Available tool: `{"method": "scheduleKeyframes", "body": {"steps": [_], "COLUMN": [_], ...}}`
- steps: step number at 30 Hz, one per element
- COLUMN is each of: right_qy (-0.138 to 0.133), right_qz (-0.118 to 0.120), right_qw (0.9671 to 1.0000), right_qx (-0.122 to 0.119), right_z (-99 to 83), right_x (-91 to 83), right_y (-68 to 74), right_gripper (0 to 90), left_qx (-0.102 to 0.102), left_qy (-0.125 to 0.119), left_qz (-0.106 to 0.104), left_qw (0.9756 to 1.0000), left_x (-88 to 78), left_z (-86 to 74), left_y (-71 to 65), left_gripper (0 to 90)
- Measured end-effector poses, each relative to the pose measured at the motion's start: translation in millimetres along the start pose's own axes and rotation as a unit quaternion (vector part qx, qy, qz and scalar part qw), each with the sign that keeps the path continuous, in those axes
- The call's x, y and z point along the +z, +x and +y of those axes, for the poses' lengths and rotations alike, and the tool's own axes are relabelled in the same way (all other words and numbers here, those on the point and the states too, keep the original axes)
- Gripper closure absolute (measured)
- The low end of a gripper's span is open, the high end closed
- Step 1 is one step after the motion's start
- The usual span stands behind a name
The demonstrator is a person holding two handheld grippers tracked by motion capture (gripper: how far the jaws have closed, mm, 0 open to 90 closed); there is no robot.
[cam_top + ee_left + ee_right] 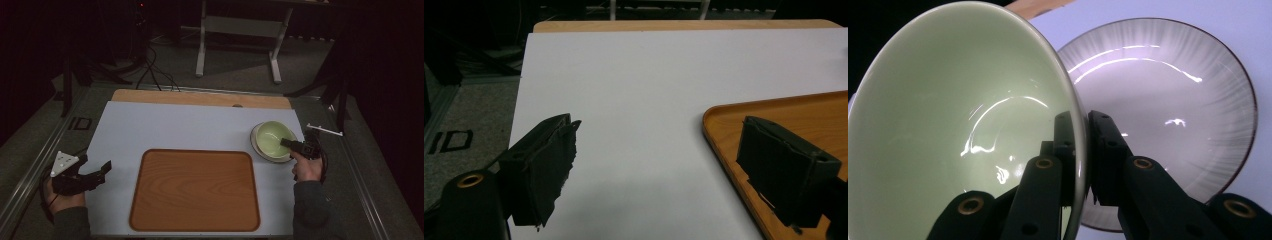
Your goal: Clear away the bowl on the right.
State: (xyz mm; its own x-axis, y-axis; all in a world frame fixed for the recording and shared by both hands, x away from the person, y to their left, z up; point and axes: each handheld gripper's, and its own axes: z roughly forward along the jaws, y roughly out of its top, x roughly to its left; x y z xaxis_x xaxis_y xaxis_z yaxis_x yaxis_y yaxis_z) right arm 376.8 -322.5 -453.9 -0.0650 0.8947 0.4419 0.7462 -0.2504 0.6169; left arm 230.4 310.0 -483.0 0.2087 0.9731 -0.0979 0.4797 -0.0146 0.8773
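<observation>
Right gripper view shows the right gripper (1083,150) with jaws clamped on the green bowl (958,115) rim, tilted off the plate (1168,100), while the tray (195,190) at its 8 o'clock waits bare and the left gripper (659,165) idles, jaws apart.

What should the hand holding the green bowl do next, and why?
Probably keep lifting the green bowl clear of the plate beneath it, then carry it toward the wooden tray. The right gripper is pinched on the bowl's rim, and the bowl is tilted up over the plate. The tray has nothing on it, and the left gripper waits open beside it.
</observation>
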Motion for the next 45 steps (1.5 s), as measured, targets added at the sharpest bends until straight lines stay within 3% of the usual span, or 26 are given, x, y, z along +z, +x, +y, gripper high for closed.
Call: {"method": "scheduleKeyframes", "body": {"steps": [8,24,45], "right_qy": [-0.009,-0.008,0.01], "right_qz": [0.019,0.04,0.08], "right_qw": [0.9996,0.9978,0.9933], "right_qx": [-0.019,-0.052,-0.082], "right_z": [-5.8,-25.2,-45.8], "right_x": [-7.0,-3.7,3.8], "right_y": [13.4,35.7,64.3], "right_gripper": [83.2,83.2,83.2], "left_qx": [0.001,0.0,-0.001], "left_qy": [0.0,0.0,0.001], "left_qz": [0.0,-0.001,-0.001], "left_qw": [1.0,1.0,1.0], "left_x": [-0.4,-0.5,-0.3], "left_z": [0.0,0.0,-0.1], "left_y": [0.4,0.4,0.3], "left_gripper": [15.7,15.8,15.9]}}
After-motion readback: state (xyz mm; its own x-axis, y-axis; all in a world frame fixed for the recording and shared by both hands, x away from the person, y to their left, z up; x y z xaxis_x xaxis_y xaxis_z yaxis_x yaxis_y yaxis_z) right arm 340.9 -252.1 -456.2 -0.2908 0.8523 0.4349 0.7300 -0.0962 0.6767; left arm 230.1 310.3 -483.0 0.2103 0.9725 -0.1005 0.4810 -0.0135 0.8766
